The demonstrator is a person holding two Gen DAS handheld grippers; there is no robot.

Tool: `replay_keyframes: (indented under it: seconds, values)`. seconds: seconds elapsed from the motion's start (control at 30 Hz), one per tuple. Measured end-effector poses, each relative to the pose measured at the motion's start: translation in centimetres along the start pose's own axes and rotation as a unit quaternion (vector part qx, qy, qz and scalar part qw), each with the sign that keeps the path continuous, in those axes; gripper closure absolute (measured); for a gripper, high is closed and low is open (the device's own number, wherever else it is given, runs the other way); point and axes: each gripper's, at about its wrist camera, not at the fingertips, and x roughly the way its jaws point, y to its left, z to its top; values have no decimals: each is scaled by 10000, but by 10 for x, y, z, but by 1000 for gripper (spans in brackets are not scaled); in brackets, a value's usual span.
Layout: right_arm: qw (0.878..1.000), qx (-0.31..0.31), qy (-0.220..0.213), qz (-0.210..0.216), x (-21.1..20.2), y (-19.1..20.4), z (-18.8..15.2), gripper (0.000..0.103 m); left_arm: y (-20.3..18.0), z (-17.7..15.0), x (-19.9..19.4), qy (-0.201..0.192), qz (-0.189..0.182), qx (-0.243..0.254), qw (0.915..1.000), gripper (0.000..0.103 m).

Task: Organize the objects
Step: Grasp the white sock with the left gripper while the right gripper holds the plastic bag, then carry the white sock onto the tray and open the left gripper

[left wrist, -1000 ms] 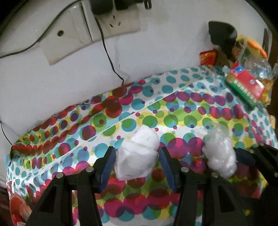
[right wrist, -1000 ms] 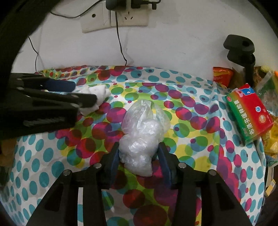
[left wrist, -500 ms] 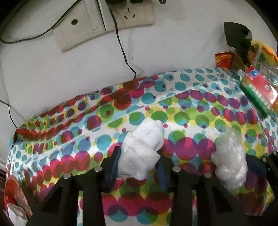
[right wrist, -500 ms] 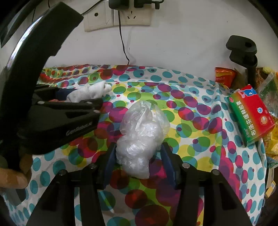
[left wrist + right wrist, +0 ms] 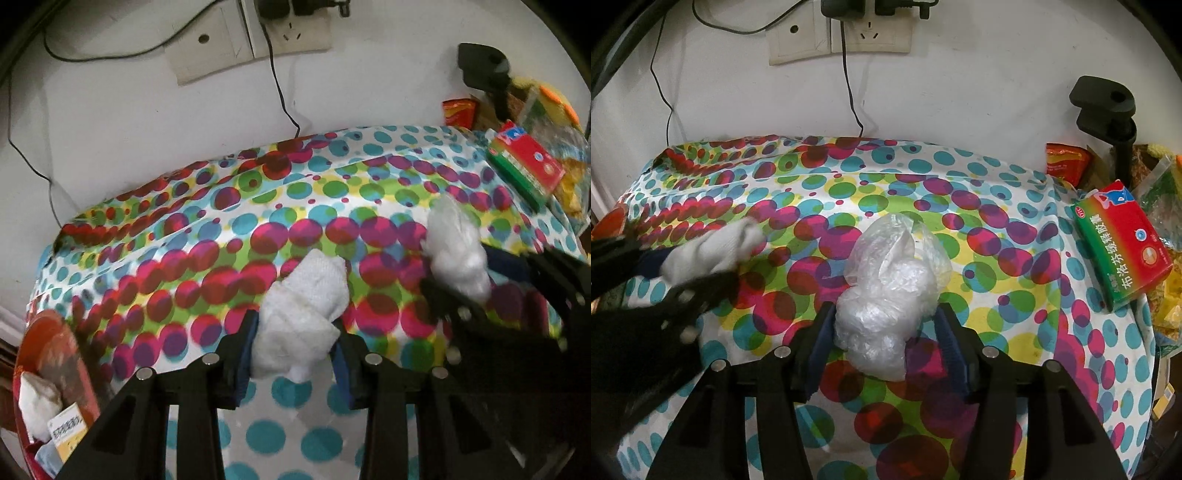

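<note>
Crumpled white cloth sits pinched between the jaws of the left gripper, whose pads press into both its sides; those jaws have just been closing on it. Crinkled clear plastic bag lies between the jaws of the right gripper, which have just been opening: the left pad touches the bag's side, while the right pad stands slightly off it, so the hold looks slack.

Left of and below the left jaws, past the tabletop's edge, a red bin holds a white wad, a small printed box and other bits too blurred to name.

Ahead of both pairs of jaws the spotted tablecloth is bare up to the white wall. Far to the right of the right jaws lies a red and green box, with snack packets and a black stand crowded behind it at the tabletop's right end. The tablecloth hangs over the near edge beneath the jaws.

On the wall above are power sockets with plugs and thin black cords trailing down.
</note>
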Motion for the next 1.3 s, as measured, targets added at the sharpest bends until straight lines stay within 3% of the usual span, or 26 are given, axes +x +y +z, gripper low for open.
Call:
replay_keyframes:
  seconds: [0.5,1.3]
  values:
    - [10000,22,13,-42,3,-3,-3,47,17,-35,-44,-20,104,-115,9999,66]
    - [10000,19,14,-41,4,-2,-4,47,125,-54,-104,-137,443,-851,9953,66]
